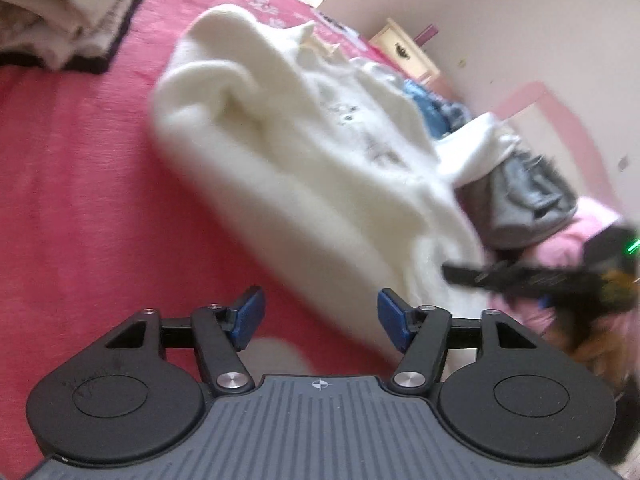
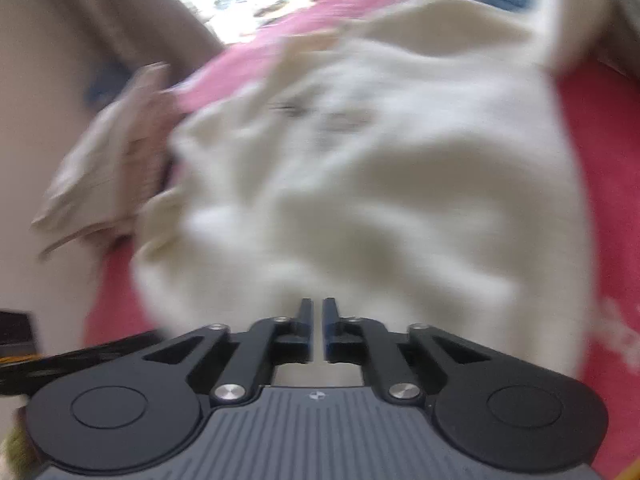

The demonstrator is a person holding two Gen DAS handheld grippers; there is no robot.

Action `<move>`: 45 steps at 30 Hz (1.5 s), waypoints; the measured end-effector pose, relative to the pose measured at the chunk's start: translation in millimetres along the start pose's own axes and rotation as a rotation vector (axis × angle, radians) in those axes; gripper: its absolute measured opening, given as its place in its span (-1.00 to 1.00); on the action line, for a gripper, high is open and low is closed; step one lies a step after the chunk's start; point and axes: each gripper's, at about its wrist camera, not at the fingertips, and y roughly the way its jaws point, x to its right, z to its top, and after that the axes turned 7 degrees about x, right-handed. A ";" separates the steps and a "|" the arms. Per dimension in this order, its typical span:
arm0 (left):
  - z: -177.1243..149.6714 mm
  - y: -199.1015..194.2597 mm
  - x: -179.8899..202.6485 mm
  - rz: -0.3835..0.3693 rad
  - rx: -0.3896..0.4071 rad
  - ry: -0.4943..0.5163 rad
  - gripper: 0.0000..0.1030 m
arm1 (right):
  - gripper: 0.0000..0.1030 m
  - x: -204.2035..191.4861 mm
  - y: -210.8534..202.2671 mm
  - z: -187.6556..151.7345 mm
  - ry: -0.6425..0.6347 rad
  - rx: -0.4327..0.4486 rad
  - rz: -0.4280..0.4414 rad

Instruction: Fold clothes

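Observation:
A cream-white fleecy garment (image 1: pixel 288 152) lies crumpled on the pink bed (image 1: pixel 80 180), with a small grey print on its front. My left gripper (image 1: pixel 320 318) hovers over its near edge, blue pads wide apart and nothing between them. In the right wrist view the same garment (image 2: pixel 380 168) fills the picture, blurred. My right gripper (image 2: pixel 317 320) is over its near hem with the fingers drawn together to a thin slit. I cannot tell whether fabric is pinched there. From the left wrist view the right gripper (image 1: pixel 450 274) reaches in at the garment's right edge.
A folded stack of beige clothes (image 1: pixel 60 12) sits at the far left of the bed. A grey garment (image 1: pixel 528 196), blue cloth (image 1: pixel 432 108) and pink fabric (image 1: pixel 560 240) are heaped at the right. A beige cloth (image 2: pixel 112 160) lies beside the white garment. A yellow cabinet (image 1: pixel 404 50) stands by the wall.

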 end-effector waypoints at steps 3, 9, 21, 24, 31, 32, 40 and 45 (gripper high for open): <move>-0.4 14.7 2.4 0.007 -0.032 -0.030 0.45 | -0.93 31.5 -2.2 -7.8 0.127 0.016 0.014; -6.3 29.7 -2.9 0.099 -0.080 -0.058 0.44 | -0.70 36.0 -23.4 -27.9 0.136 0.064 0.109; 4.4 49.2 9.9 0.122 0.001 -0.025 0.23 | 0.43 -52.8 -13.4 -49.9 -0.211 -0.006 0.309; 4.0 56.5 15.1 0.134 0.007 0.010 0.14 | 0.36 -72.3 1.4 -58.2 -0.310 -0.018 0.233; 4.8 46.8 28.4 0.212 0.052 0.087 -0.60 | -0.62 -59.6 -0.7 -62.3 -0.248 0.042 0.177; 6.1 42.0 33.1 0.216 0.067 0.111 -0.61 | -0.62 -54.1 -8.9 -59.1 -0.220 0.069 0.193; 30.2 5.6 75.2 0.245 0.157 0.343 -0.86 | -0.73 19.5 -39.9 -38.2 0.164 0.223 0.265; 65.2 -23.6 91.1 0.328 0.299 0.434 -0.87 | -0.73 58.9 -35.1 -44.4 0.336 0.257 0.242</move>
